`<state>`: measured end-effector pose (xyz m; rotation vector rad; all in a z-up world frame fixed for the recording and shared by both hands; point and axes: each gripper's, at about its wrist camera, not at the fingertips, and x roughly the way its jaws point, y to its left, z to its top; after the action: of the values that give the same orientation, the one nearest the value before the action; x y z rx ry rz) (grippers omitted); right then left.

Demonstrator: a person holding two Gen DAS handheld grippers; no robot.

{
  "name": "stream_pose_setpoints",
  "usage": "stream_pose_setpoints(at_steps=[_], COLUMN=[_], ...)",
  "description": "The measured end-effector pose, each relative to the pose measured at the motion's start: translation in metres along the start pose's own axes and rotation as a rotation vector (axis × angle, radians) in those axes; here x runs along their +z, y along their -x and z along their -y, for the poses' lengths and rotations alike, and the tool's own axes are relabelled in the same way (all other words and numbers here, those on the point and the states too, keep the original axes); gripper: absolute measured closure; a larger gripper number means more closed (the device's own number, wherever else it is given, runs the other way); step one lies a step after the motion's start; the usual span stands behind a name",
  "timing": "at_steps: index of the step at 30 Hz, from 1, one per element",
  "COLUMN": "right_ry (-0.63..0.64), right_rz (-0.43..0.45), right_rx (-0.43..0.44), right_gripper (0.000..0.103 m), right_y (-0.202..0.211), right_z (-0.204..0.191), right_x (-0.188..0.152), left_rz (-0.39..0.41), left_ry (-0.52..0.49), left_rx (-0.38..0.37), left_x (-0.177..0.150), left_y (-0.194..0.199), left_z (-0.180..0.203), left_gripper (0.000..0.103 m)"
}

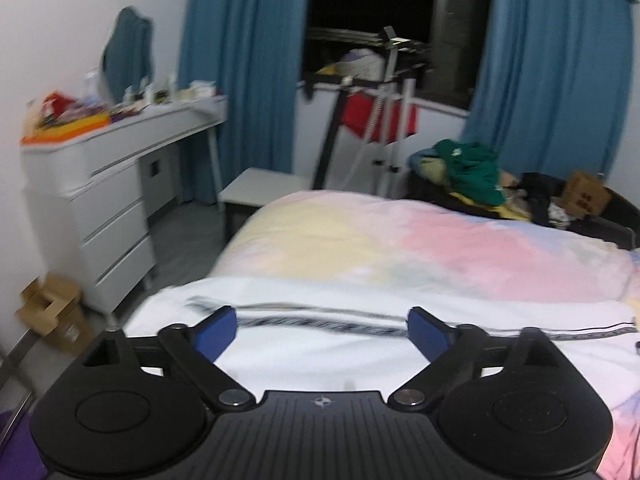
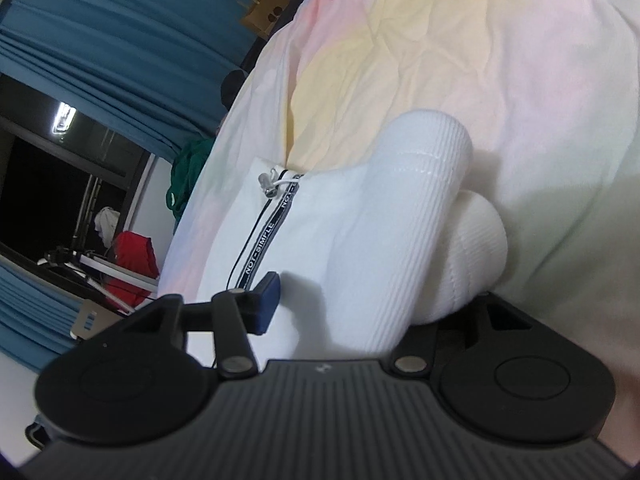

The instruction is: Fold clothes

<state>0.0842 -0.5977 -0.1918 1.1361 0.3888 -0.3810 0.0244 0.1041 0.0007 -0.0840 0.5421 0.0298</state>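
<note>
Left hand-held gripper (image 1: pixel 322 330): released, blue pads (image 1: pixel 216 332) spread wide above a white garment (image 1: pixel 328 356) with a black-and-white printed tape (image 1: pixel 320 322), lying on the bed's pastel duvet (image 1: pixel 400 240). Right hand-held gripper (image 2: pixel 340 300): one blue pad (image 2: pixel 266 302) visible against the garment (image 2: pixel 320 220); the other finger is hidden behind a ribbed white cuff (image 2: pixel 408 216), so whether it grips cannot be told. Background: blue curtains (image 1: pixel 244 72), white dresser (image 1: pixel 108 200), pile of clothes (image 1: pixel 472 176).
</note>
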Motion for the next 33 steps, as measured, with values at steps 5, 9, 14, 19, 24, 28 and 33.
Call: stream_pose_setpoints(at_steps=[5, 9, 14, 19, 24, 28, 33], right_ry=[0.039, -0.039, -0.151, -0.072, 0.008, 0.104, 0.232], right_rz=[0.017, 0.043, 0.085, 0.080, 0.100, 0.128, 0.197], right_rx=[-0.004, 0.011, 0.073, 0.063, 0.031, -0.009, -0.048], right_gripper=[0.051, 0.049, 0.048, 0.048, 0.073, 0.082, 0.085], right_y=[0.000, 0.001, 0.007, 0.005, 0.006, 0.008, 0.018], right_z=[-0.002, 0.000, 0.003, 0.001, -0.008, -0.021, -0.049], right_x=[-0.001, 0.006, 0.012, 0.010, 0.010, 0.009, 0.003], left_rz=[-0.012, -0.022, -0.041, -0.115, -0.176, -0.201, -0.226], left_ry=[0.024, 0.034, -0.024, -0.030, -0.080, -0.118, -0.150], left_rx=[-0.051, -0.069, -0.061, -0.019, 0.031, 0.053, 0.069], left_x=[-0.006, -0.017, -0.037, -0.058, -0.077, -0.087, -0.097], left_y=[-0.039, -0.070, -0.117, -0.155, -0.180, -0.191, -0.205], left_z=[0.062, 0.106, 0.148, 0.153, 0.147, 0.144, 0.144], left_gripper=[0.004, 0.004, 0.005, 0.005, 0.005, 0.005, 0.005])
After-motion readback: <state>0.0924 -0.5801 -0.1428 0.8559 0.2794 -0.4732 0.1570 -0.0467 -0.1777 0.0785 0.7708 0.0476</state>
